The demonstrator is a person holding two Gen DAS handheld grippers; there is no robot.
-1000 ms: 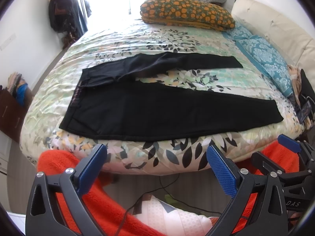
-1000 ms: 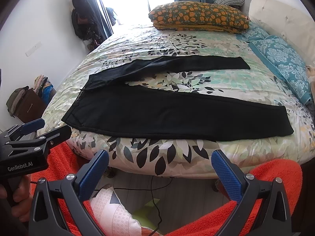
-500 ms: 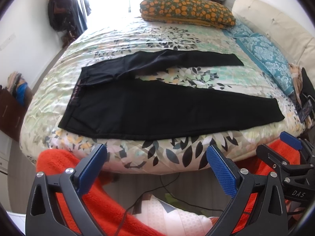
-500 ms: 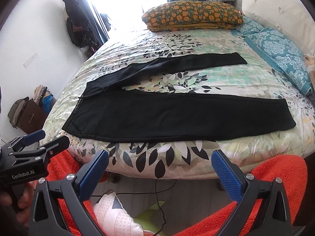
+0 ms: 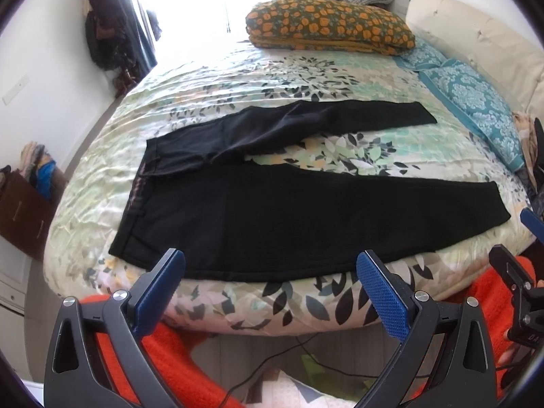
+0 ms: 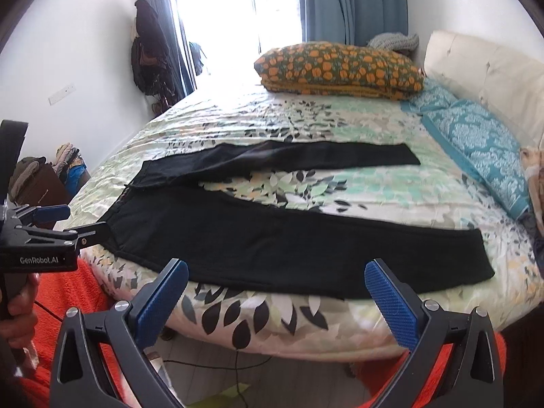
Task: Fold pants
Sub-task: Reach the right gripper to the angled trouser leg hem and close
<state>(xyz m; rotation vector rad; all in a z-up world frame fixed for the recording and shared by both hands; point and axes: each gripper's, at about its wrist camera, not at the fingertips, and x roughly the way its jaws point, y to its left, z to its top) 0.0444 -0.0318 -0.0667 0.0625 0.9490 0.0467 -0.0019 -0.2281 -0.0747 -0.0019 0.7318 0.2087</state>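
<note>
The black pants [image 5: 299, 217] lie flat on the bed [image 5: 306, 78], waistband toward the left and both legs running to the right; the near leg sits along the bed's front edge, the far leg angles away, leaving a wedge of floral quilt between them. No fold is made yet.

The left gripper [image 5: 270, 282] hangs just off the near edge with its blue pads spread wide, nothing between them. The right gripper [image 6: 275, 289] hovers likewise at the near leg's hem side, jaws apart and empty.

The likely trouble lies in the grab. The near leg is two layers of dark cloth; a shallow pinch may catch only the top layer, so the leg opens as it lifts. A deep pinch may take the quilt with it and drag the bedding. The far leg is creased near the crotch, and folding over it would trap that wrinkle. If the two grippers rise unevenly, the legs land skewed. The near edge also overhangs slightly, so a tug toward the person could slide the pants off.

The orange-patterned pillow [image 5: 329, 22] and teal cushion [image 5: 476, 102] stand well apart from the work.
</note>
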